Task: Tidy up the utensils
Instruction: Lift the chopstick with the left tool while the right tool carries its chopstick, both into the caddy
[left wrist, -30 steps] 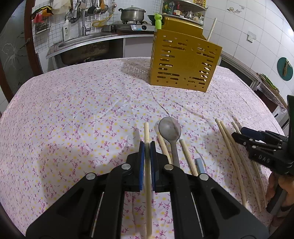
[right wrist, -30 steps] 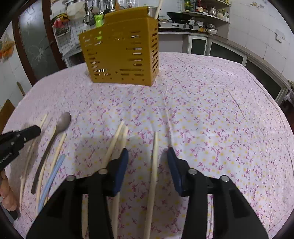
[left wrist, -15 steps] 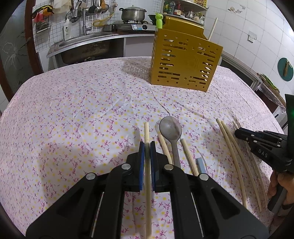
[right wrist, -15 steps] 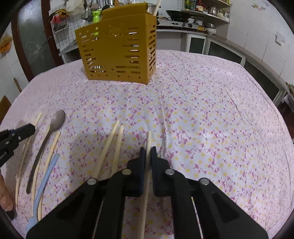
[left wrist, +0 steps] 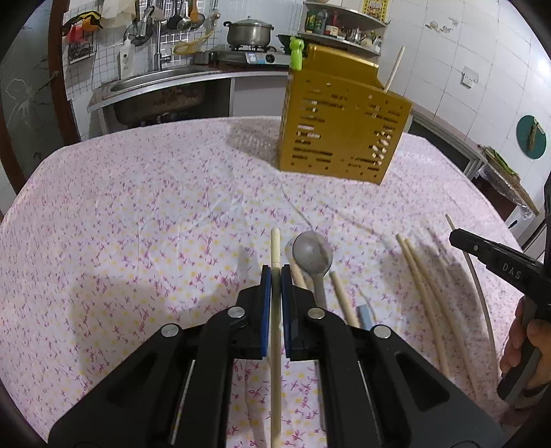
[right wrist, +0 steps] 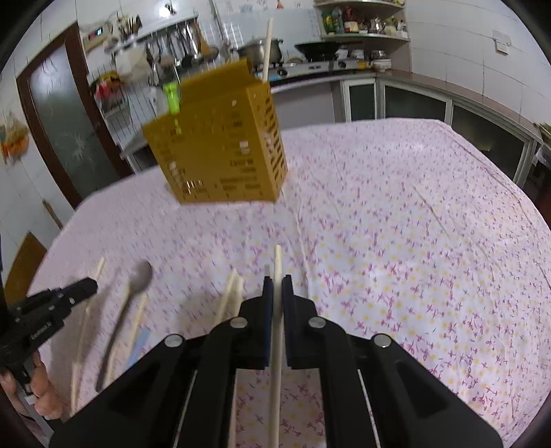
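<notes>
My left gripper is shut on a pale chopstick that runs forward between its blue pads. Just right of it lie a grey spoon, more chopsticks and a light blue handle on the flowered cloth. My right gripper is shut on another chopstick, lifted off the cloth. The yellow slotted utensil holder stands at the far side with one chopstick sticking up from it; in the right wrist view the holder is blurred. The other gripper shows in each view: the right gripper and the left gripper.
The table is covered by a pink flowered cloth. Behind it are a sink, a pot on a stove and shelves with jars. A hand holds the right gripper's grip.
The right gripper's jaws went from wide apart around a chopstick to shut on it, then rose and rolled with it. The left gripper kept still, holding its chopstick.
</notes>
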Available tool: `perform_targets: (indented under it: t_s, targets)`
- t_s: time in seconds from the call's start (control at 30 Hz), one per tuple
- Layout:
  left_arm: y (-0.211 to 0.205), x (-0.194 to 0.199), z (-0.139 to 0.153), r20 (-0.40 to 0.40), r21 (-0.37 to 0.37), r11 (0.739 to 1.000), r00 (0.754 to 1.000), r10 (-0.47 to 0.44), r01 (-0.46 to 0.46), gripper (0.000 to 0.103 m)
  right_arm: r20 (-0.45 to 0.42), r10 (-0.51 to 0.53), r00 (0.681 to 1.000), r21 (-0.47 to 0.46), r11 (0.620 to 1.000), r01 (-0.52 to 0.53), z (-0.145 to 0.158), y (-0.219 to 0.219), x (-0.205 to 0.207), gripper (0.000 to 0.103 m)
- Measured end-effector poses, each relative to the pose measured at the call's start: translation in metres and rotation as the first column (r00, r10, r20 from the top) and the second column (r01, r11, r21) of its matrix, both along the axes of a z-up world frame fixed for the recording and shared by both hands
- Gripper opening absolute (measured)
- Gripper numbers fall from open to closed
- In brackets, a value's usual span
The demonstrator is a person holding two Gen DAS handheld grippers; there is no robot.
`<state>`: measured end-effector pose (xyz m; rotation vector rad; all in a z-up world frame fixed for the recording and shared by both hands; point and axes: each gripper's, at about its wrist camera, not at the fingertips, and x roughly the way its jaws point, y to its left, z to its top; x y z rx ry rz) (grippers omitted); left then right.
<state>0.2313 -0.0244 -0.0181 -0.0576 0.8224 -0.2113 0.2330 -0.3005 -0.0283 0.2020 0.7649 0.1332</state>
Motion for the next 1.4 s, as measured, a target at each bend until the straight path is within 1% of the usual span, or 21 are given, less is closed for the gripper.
perform_targets:
  t_s: [0.03, 0.13, 0.23, 0.3, 0.4, 0.53, 0.6, 0.77, 0.9, 1.0, 1.13, 1.27, 1.4]
  targets:
    - [0.0, 0.0, 0.003, 0.006, -0.004, 1.0, 1.0, 0.0, 0.0, 0.004, 0.024, 0.002, 1.0, 0.019, 1.0, -0.002, 0.004, -0.001, -0.002, 0.006]
    - [0.002, 0.0, 0.012, 0.029, -0.02, 1.0, 1.0, -0.001, 0.002, 0.004, 0.057, -0.001, 0.998, 0.073, 0.997, -0.004, 0.012, -0.006, -0.002, 0.006]
    - [0.004, 0.003, 0.021, 0.04, -0.062, 0.998, 0.999, -0.011, 0.014, 0.004, 0.083, 0.011, 0.996, 0.107, 0.994, -0.019, 0.02, -0.008, 0.001, 0.006]
    - [0.004, 0.006, 0.028, 0.059, -0.072, 0.997, 0.998, -0.017, 0.022, 0.004, 0.095, 0.014, 0.995, 0.085, 0.996, -0.022, 0.025, -0.005, 0.003, 0.006]
    - [0.002, 0.01, 0.039, 0.09, -0.084, 0.996, 0.996, -0.025, 0.032, 0.004, 0.144, 0.018, 0.989, 0.068, 0.997, -0.028, 0.039, -0.001, 0.002, 0.006]
    - [-0.001, 0.018, 0.061, 0.137, -0.101, 0.994, 0.99, -0.027, 0.041, 0.004, 0.236, 0.022, 0.971, 0.05, 0.998, -0.035, 0.064, 0.002, 0.001, 0.006]
    - [-0.003, 0.021, 0.074, 0.176, -0.1, 0.994, 0.984, -0.031, 0.049, 0.004, 0.275, 0.014, 0.961, 0.044, 0.999, -0.027, 0.075, 0.002, 0.005, 0.006]
    - [-0.008, 0.032, 0.099, 0.246, -0.095, 0.993, 0.968, -0.041, 0.066, 0.004, 0.331, -0.003, 0.944, 0.051, 0.999, -0.015, 0.093, 0.0, 0.017, 0.006]
    - [-0.012, 0.046, 0.119, 0.288, -0.096, 0.993, 0.957, -0.044, 0.075, 0.004, 0.393, -0.033, 0.919, 0.068, 0.998, 0.007, 0.111, -0.001, 0.03, 0.006]
    - [-0.015, 0.058, 0.138, 0.322, -0.104, 0.991, 0.945, -0.048, 0.086, 0.004, 0.444, -0.048, 0.895, 0.068, 0.997, 0.02, 0.129, 0.001, 0.044, 0.006]
    - [-0.021, 0.072, 0.174, 0.396, -0.099, 0.99, 0.917, -0.05, 0.097, 0.004, 0.5, -0.066, 0.863, 0.075, 0.997, 0.032, 0.152, 0.001, 0.059, 0.006]
    - [-0.027, 0.087, 0.201, 0.437, -0.092, 0.991, 0.898, -0.046, 0.095, 0.004, 0.563, -0.081, 0.823, 0.062, 0.997, 0.056, 0.176, 0.002, 0.079, 0.006]
    - [-0.031, 0.1, 0.226, 0.479, -0.098, 0.991, 0.877, -0.038, 0.096, 0.004, 0.603, -0.103, 0.791, 0.078, 0.995, 0.07, 0.194, 0.004, 0.096, 0.006]
